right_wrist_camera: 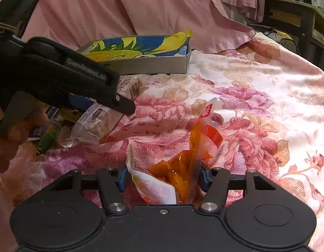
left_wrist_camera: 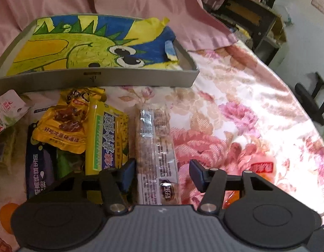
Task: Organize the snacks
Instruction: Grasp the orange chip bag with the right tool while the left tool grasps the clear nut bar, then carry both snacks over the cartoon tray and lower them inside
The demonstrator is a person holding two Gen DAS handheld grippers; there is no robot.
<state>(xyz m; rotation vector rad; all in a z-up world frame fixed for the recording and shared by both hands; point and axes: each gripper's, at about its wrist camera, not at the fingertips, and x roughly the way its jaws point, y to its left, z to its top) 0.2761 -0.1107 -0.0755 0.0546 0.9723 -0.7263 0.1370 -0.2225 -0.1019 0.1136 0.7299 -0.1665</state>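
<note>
Fingers of the right hand-held gripper (right_wrist_camera: 163,179) at the bottom middle of the right wrist view are squeezed onto an orange snack pouch (right_wrist_camera: 182,163), which sticks up crumpled between them. The left hand-held gripper (left_wrist_camera: 162,174) at the bottom of the left wrist view is wide open and holds nothing; a long clear snack bar (left_wrist_camera: 156,147) lies flat between its fingers, not touched yet as far as I can tell. Left of that bar sits a pile: a yellow cracker pack (left_wrist_camera: 105,136), a yellow date pouch (left_wrist_camera: 63,126) and a dark blue pack (left_wrist_camera: 39,163). Above the pile, in the upper left, is a gray tray (left_wrist_camera: 141,77) with a big dinosaur bag (left_wrist_camera: 88,44) filling most of it. All of this rests on a flowery bed cover (left_wrist_camera: 245,115). I think the orange pouch could slip out, because it looks soft and shiny and is held only near its bottom. The tray looks nearly full too, so more snacks may slide off the puffy bag.
</note>
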